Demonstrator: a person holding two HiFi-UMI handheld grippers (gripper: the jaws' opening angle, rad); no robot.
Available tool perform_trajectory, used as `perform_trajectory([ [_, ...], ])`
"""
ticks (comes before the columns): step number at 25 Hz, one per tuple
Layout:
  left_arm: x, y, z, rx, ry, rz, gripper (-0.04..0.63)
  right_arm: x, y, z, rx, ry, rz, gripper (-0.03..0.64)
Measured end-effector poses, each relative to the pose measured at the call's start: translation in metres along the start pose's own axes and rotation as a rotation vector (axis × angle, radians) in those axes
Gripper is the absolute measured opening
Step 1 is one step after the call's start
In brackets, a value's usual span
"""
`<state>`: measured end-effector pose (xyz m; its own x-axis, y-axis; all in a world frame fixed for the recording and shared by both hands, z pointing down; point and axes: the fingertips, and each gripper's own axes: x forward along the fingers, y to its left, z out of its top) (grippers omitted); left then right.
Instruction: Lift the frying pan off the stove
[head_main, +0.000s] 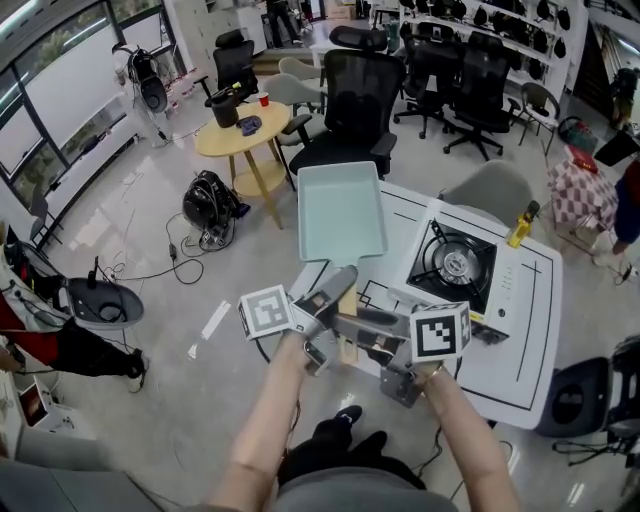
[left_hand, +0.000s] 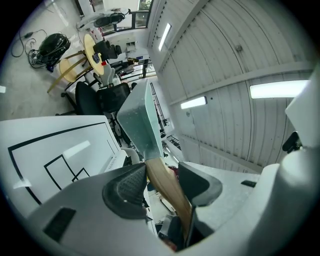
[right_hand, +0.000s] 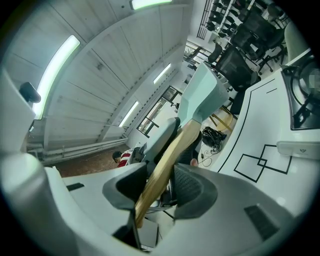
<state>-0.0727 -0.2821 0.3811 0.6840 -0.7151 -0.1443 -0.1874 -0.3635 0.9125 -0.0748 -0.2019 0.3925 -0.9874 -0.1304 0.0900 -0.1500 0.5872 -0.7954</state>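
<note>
The frying pan (head_main: 340, 208) is rectangular, pale green, with a wooden handle (head_main: 347, 298). It hangs in the air to the left of the portable gas stove (head_main: 455, 265), whose burner is bare. Both grippers hold the handle. My left gripper (head_main: 335, 290) is shut on the handle's upper part. My right gripper (head_main: 352, 330) is shut on it lower down. In the left gripper view the handle (left_hand: 165, 182) runs between the pads up to the pan (left_hand: 140, 120). The right gripper view shows the same handle (right_hand: 165, 165), pan (right_hand: 202, 97) and a corner of the stove (right_hand: 302, 100).
The stove stands on a white table (head_main: 520, 360) with black outlines. A yellow bottle (head_main: 520, 225) stands behind the stove. A black office chair (head_main: 350, 110) and a grey chair (head_main: 490, 190) stand at the table's far side. A round yellow table (head_main: 245, 135) is further left.
</note>
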Motion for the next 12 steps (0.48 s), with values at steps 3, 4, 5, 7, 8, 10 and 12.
perform_trajectory([
  [3,-0.0003,-0.0007,-0.0009,-0.015,-0.001,0.004,0.201,-0.0011,-0.0021,-0.0008,-0.004,0.009,-0.011,0.169],
  [4,-0.0002,-0.001,-0.0009,-0.02,-0.002,0.004,0.201,-0.0013,-0.0017,-0.0002,-0.003,0.009,-0.014,0.169],
  [5,-0.0001,-0.0015,-0.0007,-0.022,-0.003,0.004,0.201,-0.0006,0.0011,0.0013,0.001,0.003,-0.007,0.169],
  [7,0.0005,-0.0021,-0.0005,-0.02,-0.005,0.001,0.201,0.0002,0.0047,0.0031,0.001,-0.004,0.009,0.169],
  [8,0.0007,-0.002,-0.0006,-0.017,-0.006,0.0,0.201,-0.0005,0.0028,0.0023,-0.003,0.0,0.005,0.169],
  [10,0.0012,-0.001,-0.0007,-0.013,-0.007,-0.001,0.201,-0.0018,-0.0017,0.0005,-0.006,0.007,-0.003,0.169],
  [12,0.0011,0.0002,-0.0008,-0.012,-0.009,0.001,0.201,-0.0028,-0.004,-0.0006,-0.007,0.01,-0.01,0.169],
])
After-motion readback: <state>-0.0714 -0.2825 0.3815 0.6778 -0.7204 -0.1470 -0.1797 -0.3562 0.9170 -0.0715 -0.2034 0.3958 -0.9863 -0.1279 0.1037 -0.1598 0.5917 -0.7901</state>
